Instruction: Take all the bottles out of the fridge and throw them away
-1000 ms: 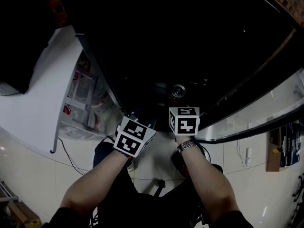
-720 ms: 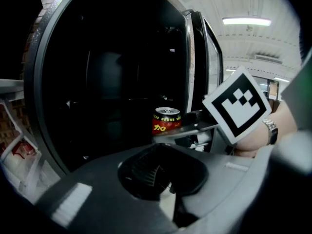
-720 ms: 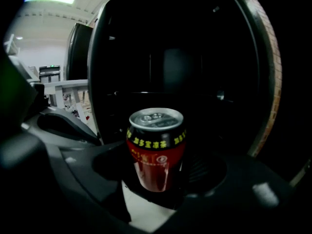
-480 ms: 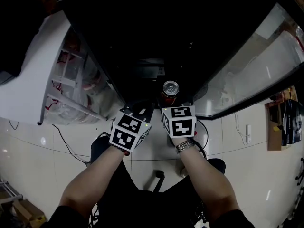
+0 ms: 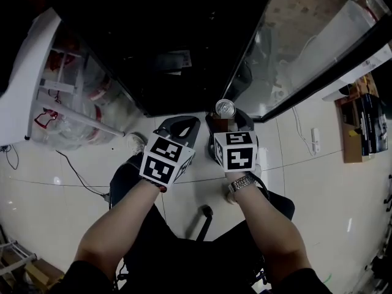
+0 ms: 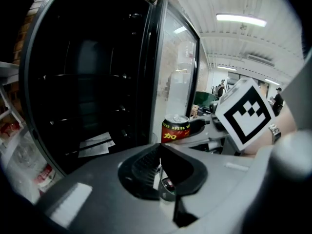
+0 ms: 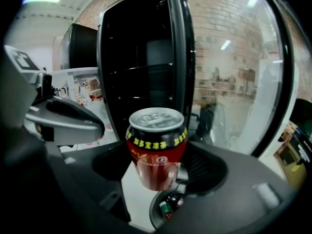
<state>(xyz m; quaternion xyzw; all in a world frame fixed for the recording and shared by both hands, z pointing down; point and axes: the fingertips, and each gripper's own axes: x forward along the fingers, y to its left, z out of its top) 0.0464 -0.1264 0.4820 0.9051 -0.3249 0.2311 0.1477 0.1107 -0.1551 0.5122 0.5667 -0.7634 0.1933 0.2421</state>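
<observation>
right gripper (image 7: 158, 168) has its jaws clamped on a red can (image 7: 157, 147) with a black band and yellow print round the top. The can sits upright, silver lid up, squeezed between the two pads. From the head view the can (image 5: 225, 109) is out in front of the open fridge (image 5: 184, 35), over the tiled floor (image 5: 318, 182), just near the bottom edge of the glass door (image 5: 306, 48) that swings off to the right

left gripper (image 6: 159, 155) is right beside it on the left, jaws closed down to a narrow slit with nothing in them. Its camera catches the can (image 6: 175, 129) and the other gripper just to the right

fridge inside is dark, with wire shelves and a couple of paper sheets (image 6: 95, 145) lying on the bottom. On the far left there's a white door (image 5: 37, 72) with racks and some clear bags in it

below the can, the right gripper view shows a round bin (image 7: 168, 208) on the floor with something red and green in it, too small to say what exactly
</observation>
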